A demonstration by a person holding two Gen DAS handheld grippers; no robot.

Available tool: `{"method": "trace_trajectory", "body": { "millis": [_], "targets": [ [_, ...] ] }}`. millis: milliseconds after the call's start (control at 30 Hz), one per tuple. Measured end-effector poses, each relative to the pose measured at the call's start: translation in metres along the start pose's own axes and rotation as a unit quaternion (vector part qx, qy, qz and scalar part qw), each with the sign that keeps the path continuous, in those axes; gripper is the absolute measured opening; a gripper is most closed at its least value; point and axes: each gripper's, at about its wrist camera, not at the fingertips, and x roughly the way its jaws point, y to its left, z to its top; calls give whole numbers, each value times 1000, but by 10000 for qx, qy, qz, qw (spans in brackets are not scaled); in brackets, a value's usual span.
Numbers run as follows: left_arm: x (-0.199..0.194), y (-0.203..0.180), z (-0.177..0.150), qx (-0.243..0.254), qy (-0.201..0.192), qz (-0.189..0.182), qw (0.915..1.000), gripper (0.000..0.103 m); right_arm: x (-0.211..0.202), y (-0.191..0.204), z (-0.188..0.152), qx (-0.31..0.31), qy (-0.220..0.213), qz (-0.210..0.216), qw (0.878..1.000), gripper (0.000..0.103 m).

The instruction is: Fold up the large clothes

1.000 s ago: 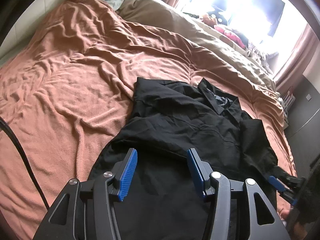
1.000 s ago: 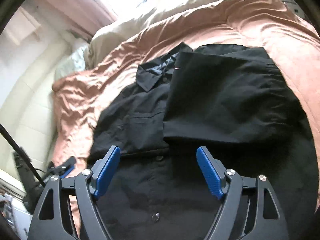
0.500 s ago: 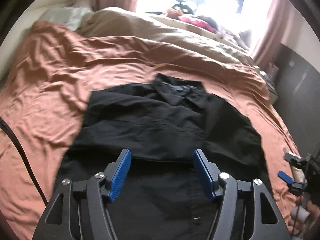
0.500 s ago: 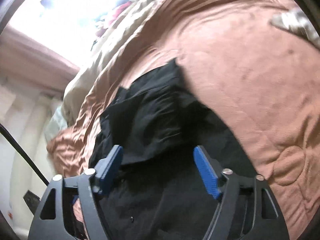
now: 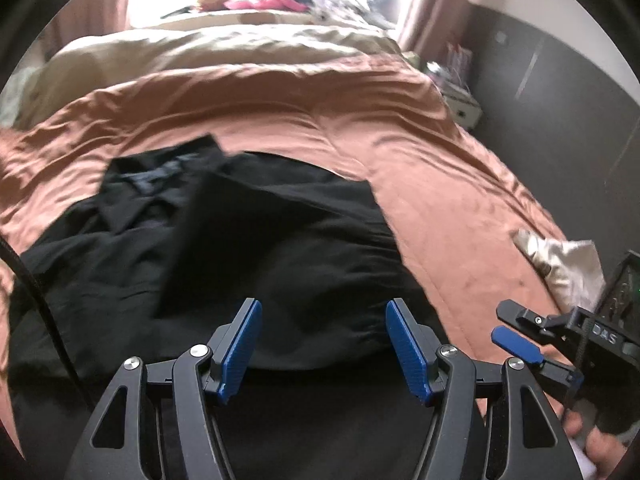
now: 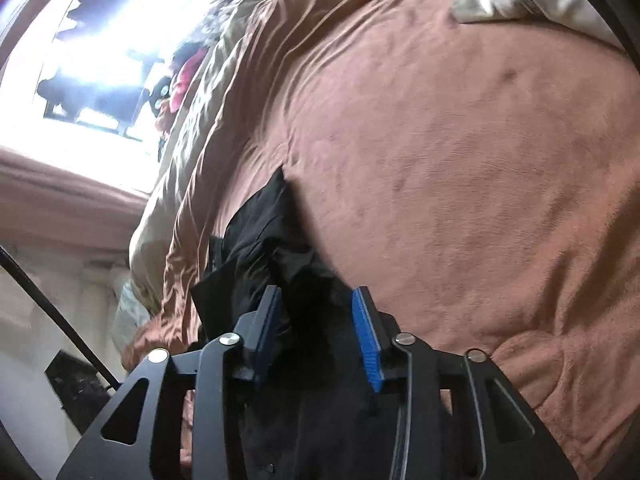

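Note:
A black collared shirt lies on a terracotta blanket, its right side folded over the front. My left gripper hovers above the shirt's lower part, open, with nothing between its blue pads. My right gripper is low at the shirt's right edge, rolled on its side. In the right wrist view its jaws are closing, with a bunched edge of the shirt between the pads. A gap still shows between the pads.
A beige duvet covers the far part of the bed under a bright window. A pale crumpled cloth lies at the blanket's right edge. A nightstand and dark wall stand to the right. A black cable crosses the left.
My left gripper has swept to the right across the shirt, and its jaws have widened a little. My right gripper has rolled, sunk to the shirt's right edge, and narrowed its jaws around the cloth.

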Motion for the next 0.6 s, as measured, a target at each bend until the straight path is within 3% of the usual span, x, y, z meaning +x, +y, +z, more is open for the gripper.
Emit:
{"method": "trace_trajectory", "body": {
  "millis": [233,333,400,433,500,600],
  "targets": [
    [53,-28,-3,217,458,56,9987,67,-7,-10,2,276,-151,7,9995,33],
    [69,-34,-10,273,570,45,9980,76,-9,-11,0,351,-152,94,9992,33],
    [77,-35,-14,338,604,137,9975,76,-7,-12,-4,400,-120,181,9990,33],
    [80,-34,-16,357,609,174,9974,73,-7,-12,-6,415,-102,219,9988,33],
    [82,-30,-16,359,614,331,9969,51,-4,-13,-8,406,-92,245,9988,33],
    [72,-23,-11,323,646,71,9974,33,0,-12,-11,364,-80,257,9990,33]
  ]
}}
